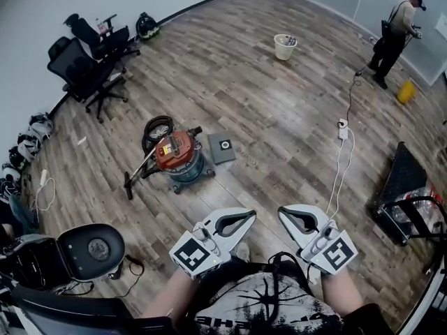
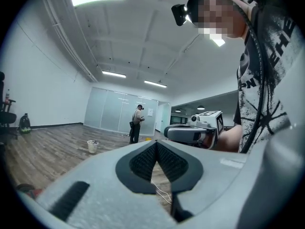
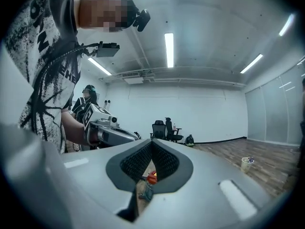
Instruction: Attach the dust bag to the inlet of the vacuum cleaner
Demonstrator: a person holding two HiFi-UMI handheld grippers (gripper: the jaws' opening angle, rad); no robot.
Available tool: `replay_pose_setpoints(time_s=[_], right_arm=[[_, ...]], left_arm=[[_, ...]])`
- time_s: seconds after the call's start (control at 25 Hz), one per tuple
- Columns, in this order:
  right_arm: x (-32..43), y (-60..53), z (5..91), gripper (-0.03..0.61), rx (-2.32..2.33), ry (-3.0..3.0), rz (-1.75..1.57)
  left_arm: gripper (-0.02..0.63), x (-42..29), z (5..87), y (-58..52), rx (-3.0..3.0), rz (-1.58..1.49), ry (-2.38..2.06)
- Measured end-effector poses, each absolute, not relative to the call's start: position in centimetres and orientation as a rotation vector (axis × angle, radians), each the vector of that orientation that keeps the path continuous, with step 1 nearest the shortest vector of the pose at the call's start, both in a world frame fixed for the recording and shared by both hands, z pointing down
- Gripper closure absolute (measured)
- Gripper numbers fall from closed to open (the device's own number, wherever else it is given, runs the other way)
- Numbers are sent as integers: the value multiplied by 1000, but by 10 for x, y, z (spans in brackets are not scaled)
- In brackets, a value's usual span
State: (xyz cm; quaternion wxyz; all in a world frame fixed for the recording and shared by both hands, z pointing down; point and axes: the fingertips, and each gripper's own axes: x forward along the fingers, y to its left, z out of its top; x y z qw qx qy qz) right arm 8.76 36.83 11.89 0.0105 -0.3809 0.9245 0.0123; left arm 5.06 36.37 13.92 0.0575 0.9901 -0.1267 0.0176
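While both tools are carried level in front of the operator's torso, the left gripper is clenched, its ribbed pads meeting at the tip with nothing between them. The right gripper is likewise clenched and empty. The two tips sit near one another, apart, pointing away from the body.

Ahead of the tips, toward the left gripper's side and well apart from both, stands the vacuum cleaner, a red lid on a blue-grey drum. Its hose lies coiled beyond the drum. A flat grey square with a round collar, judged to be the dust bag, lies on the wooden floor just beside the drum, on the side nearer the right gripper. Whether it touches the base cannot be told. A white cable runs across the floor ahead of the right gripper.

No part of the task appears done; the step in hand is judged to be the approach.
- Close in until bag and drum are both within reach.
- Spread the jaws before reaching.
- Grip the bag by its stiff edge, not the collar opening, so that the collar can face the inlet.
- Locate the inlet first: it is not visible from here, and the lid appears seated.
- Step clear of the cable.
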Motion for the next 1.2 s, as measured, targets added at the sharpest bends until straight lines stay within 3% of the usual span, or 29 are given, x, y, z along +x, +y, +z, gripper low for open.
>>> replay_pose_setpoints(time_s=[0.64,1.2], right_arm=[[157,236,155,575,-1264,2928,-109],[273,57,153,575,-877,2986,-24]], left_arm=[[617,110,169,227,2947,34,-341],[617,249,172,54,2899,34,-652]])
